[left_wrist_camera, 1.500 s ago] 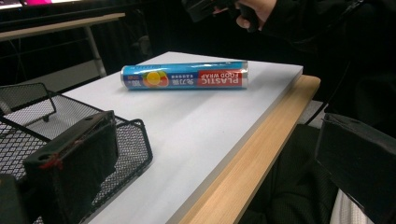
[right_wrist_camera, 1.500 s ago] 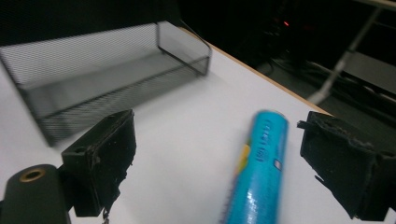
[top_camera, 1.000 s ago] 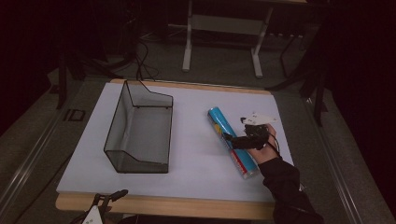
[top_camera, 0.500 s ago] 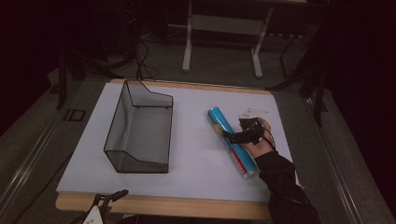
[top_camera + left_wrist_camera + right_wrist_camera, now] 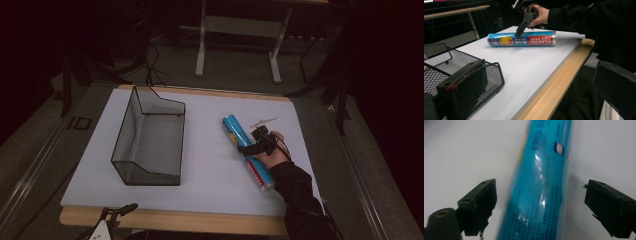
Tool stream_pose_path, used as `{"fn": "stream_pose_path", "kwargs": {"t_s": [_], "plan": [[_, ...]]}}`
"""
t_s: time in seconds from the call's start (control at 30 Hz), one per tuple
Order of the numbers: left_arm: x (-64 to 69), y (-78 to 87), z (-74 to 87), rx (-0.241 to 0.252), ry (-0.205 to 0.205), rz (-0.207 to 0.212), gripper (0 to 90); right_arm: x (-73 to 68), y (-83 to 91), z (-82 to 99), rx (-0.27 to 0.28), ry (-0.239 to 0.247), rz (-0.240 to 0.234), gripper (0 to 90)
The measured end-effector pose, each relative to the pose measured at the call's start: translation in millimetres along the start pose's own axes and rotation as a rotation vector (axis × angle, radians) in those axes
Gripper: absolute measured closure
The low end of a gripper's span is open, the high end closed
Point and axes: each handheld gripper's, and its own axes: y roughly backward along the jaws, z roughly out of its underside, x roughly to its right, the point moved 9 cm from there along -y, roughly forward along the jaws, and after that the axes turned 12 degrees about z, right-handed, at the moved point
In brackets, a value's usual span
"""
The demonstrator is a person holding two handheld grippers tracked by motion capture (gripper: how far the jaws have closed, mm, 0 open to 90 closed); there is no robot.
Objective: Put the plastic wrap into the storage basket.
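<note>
Wrap roll [image 5: 246,151] lies flat on table [image 5: 210,165] | right gripper [image 5: 250,148] angled down over it, jaws spread astride | left gripper [image 5: 536,85] low, spread, beside basket [image 5: 150,137]

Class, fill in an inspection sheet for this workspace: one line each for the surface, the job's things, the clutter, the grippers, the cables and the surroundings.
Surface: white table top with a wooden front edge, flat and bare apart from two things.
Job's things: blue plastic wrap tube lying on its side; black wire mesh basket standing apart from it, with nothing inside.
Clutter: nothing seen.
Grippers: right gripper over the middle of the tube, fingers spread either side of it, not closed; left gripper low at the table's front edge, open, holding nothing.
Cables: dark cables on the floor behind the table.
Surroundings: dark room; a metal stand's legs beyond the table.
</note>
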Motion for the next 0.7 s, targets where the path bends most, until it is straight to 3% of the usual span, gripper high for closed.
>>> {"fn": "stream_pose_path", "kwargs": {"t_s": [0.03,0.1,0.43,0.63,0.7], "plan": [[-0.2,0.2,-0.1,0.001,0.0,-0.001,0.1,-2.3,-1.8,1.8,-0.022,0.006,-0.016,10.8],[-0.5,0.5,-0.1,0.002,0.001,-0.001,0.1,-3.5,-7.2,7.0,-0.083,0.017,0.002,11.0],[-0.2,0.1,0.2,0.0,0.001,0.001,0.2,-9.4,-20.2,10.5,-0.196,0.034,-0.005,20.5],[-0.2,-0.2,0.6,-0.004,0.003,0.001,0.2,-11.4,-27.0,11.7,-0.276,0.066,0.017,20.4],[-0.1,-0.3,0.7,-0.004,0.002,0.002,0.2,-11.5,-28.7,11.3,-0.303,0.063,0.039,24.3]]}}
